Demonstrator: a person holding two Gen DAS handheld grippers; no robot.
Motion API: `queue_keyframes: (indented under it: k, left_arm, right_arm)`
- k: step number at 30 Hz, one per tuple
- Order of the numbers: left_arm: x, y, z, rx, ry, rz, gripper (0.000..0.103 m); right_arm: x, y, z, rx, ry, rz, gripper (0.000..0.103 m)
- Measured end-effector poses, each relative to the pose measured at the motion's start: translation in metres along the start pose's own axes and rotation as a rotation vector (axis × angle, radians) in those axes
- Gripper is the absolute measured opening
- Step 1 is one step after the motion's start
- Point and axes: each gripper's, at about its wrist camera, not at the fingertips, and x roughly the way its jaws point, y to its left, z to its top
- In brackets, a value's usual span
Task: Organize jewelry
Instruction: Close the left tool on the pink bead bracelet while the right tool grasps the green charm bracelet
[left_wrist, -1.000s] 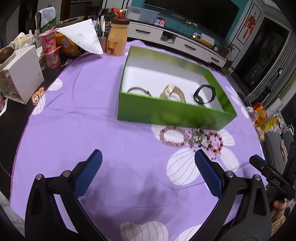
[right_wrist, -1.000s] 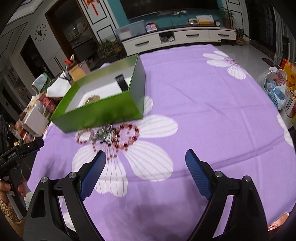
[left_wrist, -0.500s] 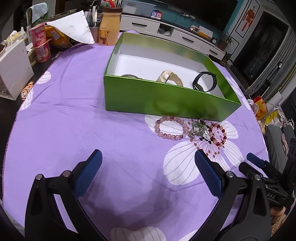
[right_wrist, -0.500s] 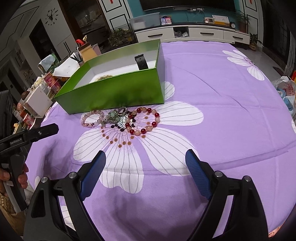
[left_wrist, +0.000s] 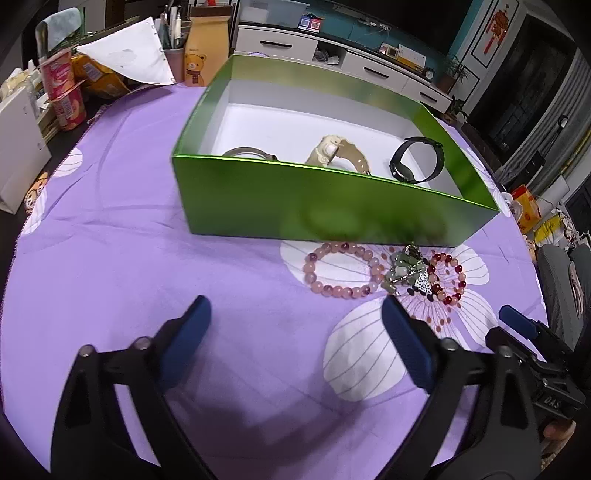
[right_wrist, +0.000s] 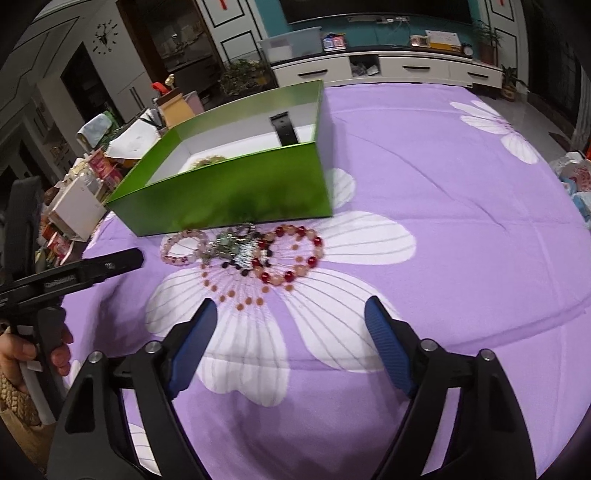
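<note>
1. The left gripper (left_wrist: 295, 314) and right gripper (right_wrist: 291, 314) both have their jaws spread with nothing between them, and have just been closing.
2. The bracelets (left_wrist: 388, 273) lie tangled on the tablecloth (left_wrist: 147, 258), against the green box (left_wrist: 314, 206)'s near wall.
3. That wall partly hides the watches (left_wrist: 332, 153).

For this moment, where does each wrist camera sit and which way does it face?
Left wrist: behind the open left gripper, angled down at the green box; the right gripper shows at its right edge.
Right wrist: behind the open right gripper, angled down at the red bracelet; a hand shows at left.
Shared: box, pink bracelet, purple cloth.
</note>
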Motion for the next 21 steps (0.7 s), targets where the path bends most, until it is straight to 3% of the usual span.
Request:
queue_keyframes:
  k: [7,13,21]
  left_arm:
    - [0.016,-0.008,0.007,0.028,0.003,0.007,0.080]
    - [0.030,-0.018,0.011,0.089,-0.011,0.048,0.064]
    - [0.034,-0.031,0.008,0.203,-0.044,0.096,0.012]
  right_arm:
    - [0.014,0.018,0.010,-0.057,0.001,0.064,0.058]
    - [0.030,0.032,0.019,-0.095,0.010,0.121,0.048]
    - [0.053,0.045,0.031,-0.136,0.029,0.130,0.040]
